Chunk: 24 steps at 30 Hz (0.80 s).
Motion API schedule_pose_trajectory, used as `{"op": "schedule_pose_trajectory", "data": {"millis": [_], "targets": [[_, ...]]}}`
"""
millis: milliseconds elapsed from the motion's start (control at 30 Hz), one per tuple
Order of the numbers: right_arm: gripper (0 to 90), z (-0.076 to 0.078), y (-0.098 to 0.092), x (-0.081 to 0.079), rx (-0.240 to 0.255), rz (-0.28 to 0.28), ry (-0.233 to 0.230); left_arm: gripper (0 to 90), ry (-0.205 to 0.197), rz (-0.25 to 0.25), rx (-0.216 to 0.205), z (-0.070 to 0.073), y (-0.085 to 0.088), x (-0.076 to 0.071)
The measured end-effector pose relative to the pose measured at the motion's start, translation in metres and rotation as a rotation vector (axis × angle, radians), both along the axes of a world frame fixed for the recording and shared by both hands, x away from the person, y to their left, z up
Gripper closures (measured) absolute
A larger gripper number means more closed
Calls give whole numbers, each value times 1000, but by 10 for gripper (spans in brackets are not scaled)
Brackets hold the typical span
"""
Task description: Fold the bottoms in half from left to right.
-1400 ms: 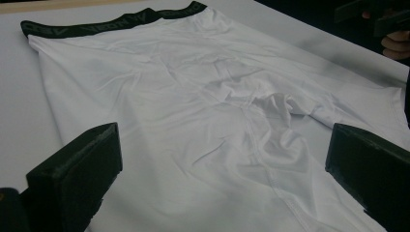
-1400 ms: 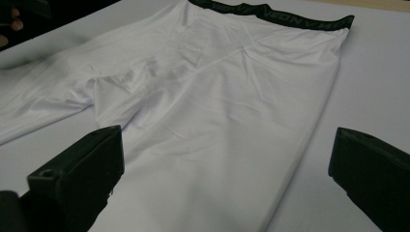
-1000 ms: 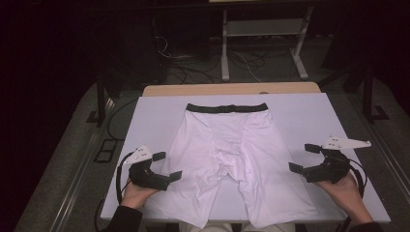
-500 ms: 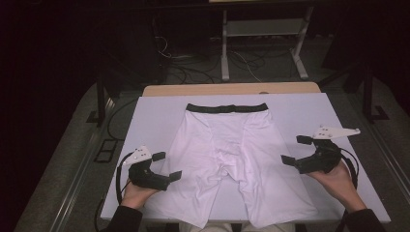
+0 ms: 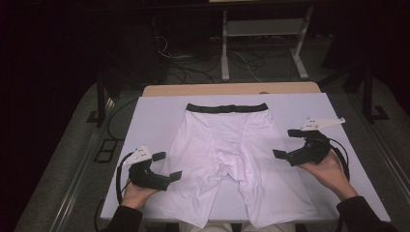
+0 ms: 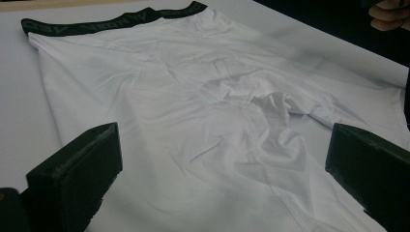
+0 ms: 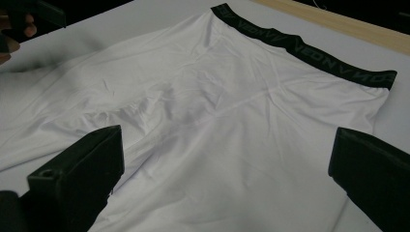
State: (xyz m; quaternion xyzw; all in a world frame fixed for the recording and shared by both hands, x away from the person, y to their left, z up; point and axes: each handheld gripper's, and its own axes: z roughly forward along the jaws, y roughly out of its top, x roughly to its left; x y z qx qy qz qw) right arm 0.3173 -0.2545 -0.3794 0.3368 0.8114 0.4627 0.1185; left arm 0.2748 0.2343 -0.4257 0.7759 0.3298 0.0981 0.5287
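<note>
White shorts with a black waistband lie flat on the white table cover, waistband at the far side, legs toward me. My left gripper hovers open at the outer edge of the left leg, nothing between its jaws. My right gripper is open beside the right leg, higher up the table. The left gripper view looks across the shorts toward the waistband. The right gripper view looks over the shorts with the waistband at upper right.
A wooden table edge shows beyond the cover. Behind the table stand a metal frame and loose cables on the dark floor. Bare cover lies to the left and right of the shorts.
My right gripper has moved up the table and inward toward the right leg of the shorts. The left gripper has stayed put.
</note>
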Motion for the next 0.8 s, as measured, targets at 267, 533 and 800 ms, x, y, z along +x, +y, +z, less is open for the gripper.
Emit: {"op": "schedule_pose_trajectory", "data": {"millis": [267, 533, 800], "targets": [[0, 5, 7, 11, -8, 8, -1, 0, 2, -4, 1, 0, 0, 0], [0, 8, 16, 24, -17, 22, 6, 0, 2, -8, 4, 0, -1, 0], [0, 11, 24, 33, -18, 31, 5, 0, 5, -10, 4, -1, -1, 0]]}}
